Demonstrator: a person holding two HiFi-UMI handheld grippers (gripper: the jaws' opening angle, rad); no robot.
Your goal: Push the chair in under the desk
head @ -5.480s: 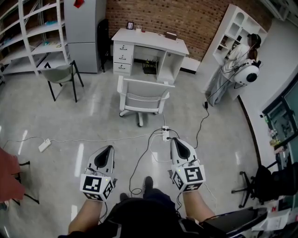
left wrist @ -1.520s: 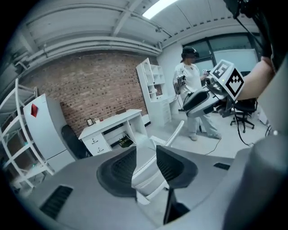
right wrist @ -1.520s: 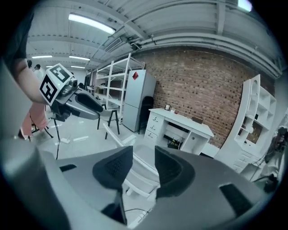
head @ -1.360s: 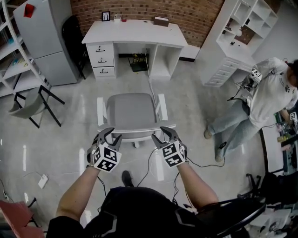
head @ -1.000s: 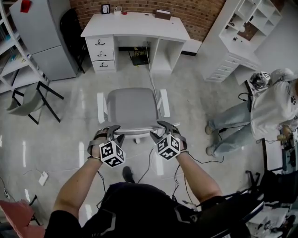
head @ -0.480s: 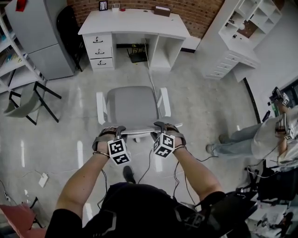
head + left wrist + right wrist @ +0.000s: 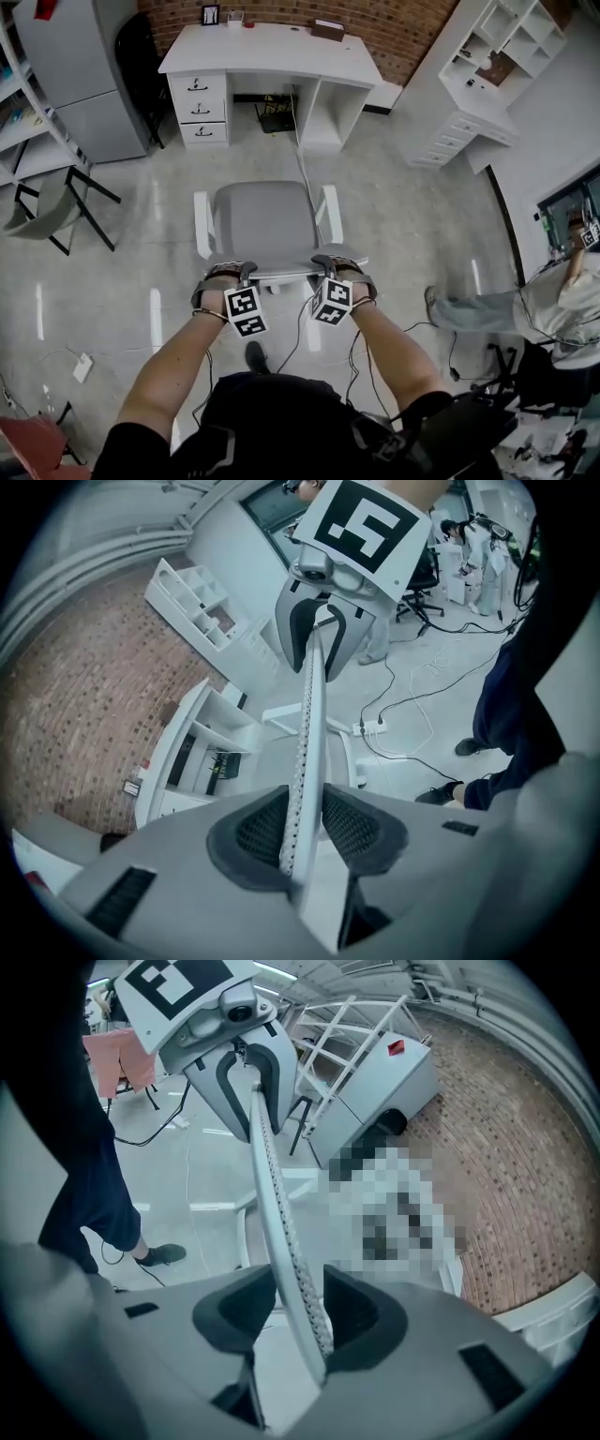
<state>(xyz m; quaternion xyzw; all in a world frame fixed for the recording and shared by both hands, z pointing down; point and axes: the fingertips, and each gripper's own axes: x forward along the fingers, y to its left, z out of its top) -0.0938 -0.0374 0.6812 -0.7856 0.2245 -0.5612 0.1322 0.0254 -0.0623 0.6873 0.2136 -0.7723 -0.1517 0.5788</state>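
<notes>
White desk (image 7: 272, 47) sits against the brick wall, and the grey-seated chair (image 7: 267, 220) stands well apart from it on open floor, facing the kneehole, with a cable (image 7: 302, 155) trailing across that gap (legible marks: just black-and-white square patterns on the gripper cubes). Left gripper (image 7: 232, 272) and right gripper (image 7: 330, 265) have just been closing and each pinches the backrest (image 7: 281, 273) top edge. Head view hides the pads behind the cubes; both gripper views show them pressed on either side of the thin perforated rim.
</notes>
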